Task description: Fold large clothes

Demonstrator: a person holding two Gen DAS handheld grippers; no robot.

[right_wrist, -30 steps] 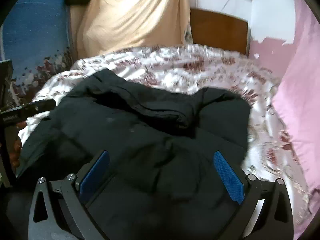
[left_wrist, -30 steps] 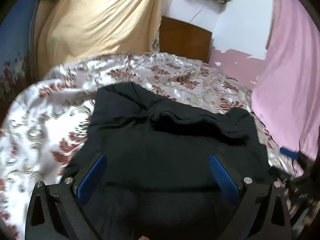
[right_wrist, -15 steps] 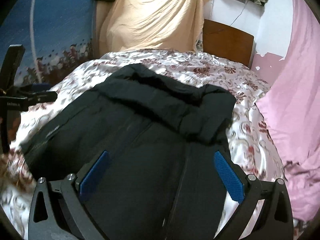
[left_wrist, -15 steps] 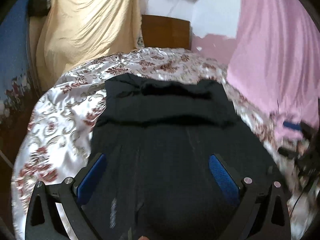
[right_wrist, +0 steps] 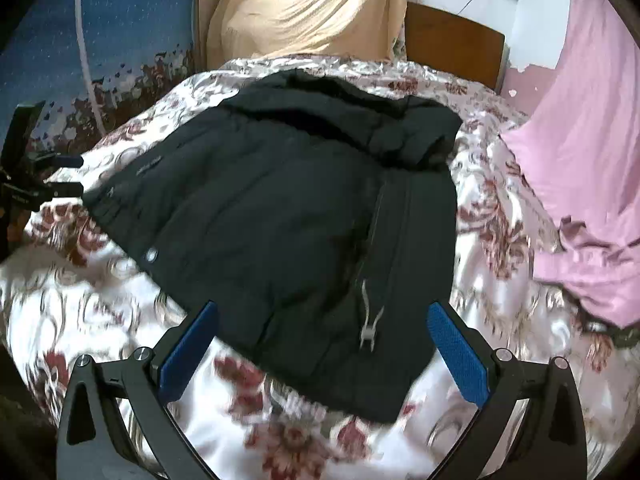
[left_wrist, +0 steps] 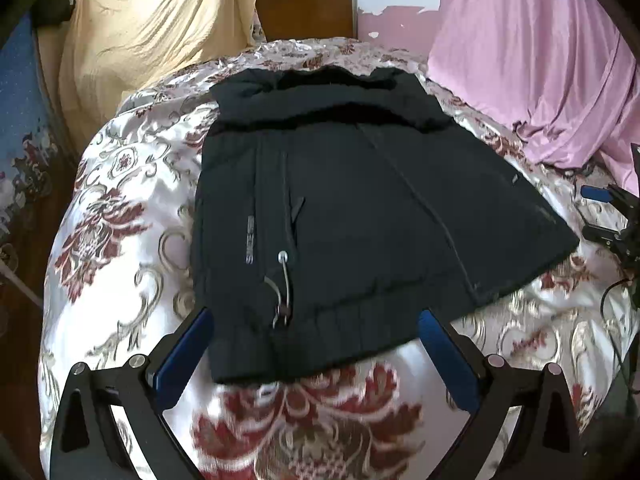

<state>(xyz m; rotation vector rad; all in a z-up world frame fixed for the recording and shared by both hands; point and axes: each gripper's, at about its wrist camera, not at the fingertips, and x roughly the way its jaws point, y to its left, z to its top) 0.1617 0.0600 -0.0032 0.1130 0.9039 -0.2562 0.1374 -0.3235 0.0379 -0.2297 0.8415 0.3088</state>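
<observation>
A black padded jacket lies flat and folded on the floral satin bedspread, collar at the far end, hem nearest me. It also shows in the right wrist view. My left gripper is open and empty, hovering just short of the hem. My right gripper is open and empty, above the hem's near right corner. The right gripper shows at the right edge of the left wrist view, and the left gripper at the left edge of the right wrist view.
A pink cloth is heaped on the bed's right side. A yellow sheet hangs at the back left. A wooden headboard stands behind the bed. A blue floral wall is at the left.
Both grippers have pulled back and up from over the jacket. The whole jacket and the bedspread in front of its hem now show.
</observation>
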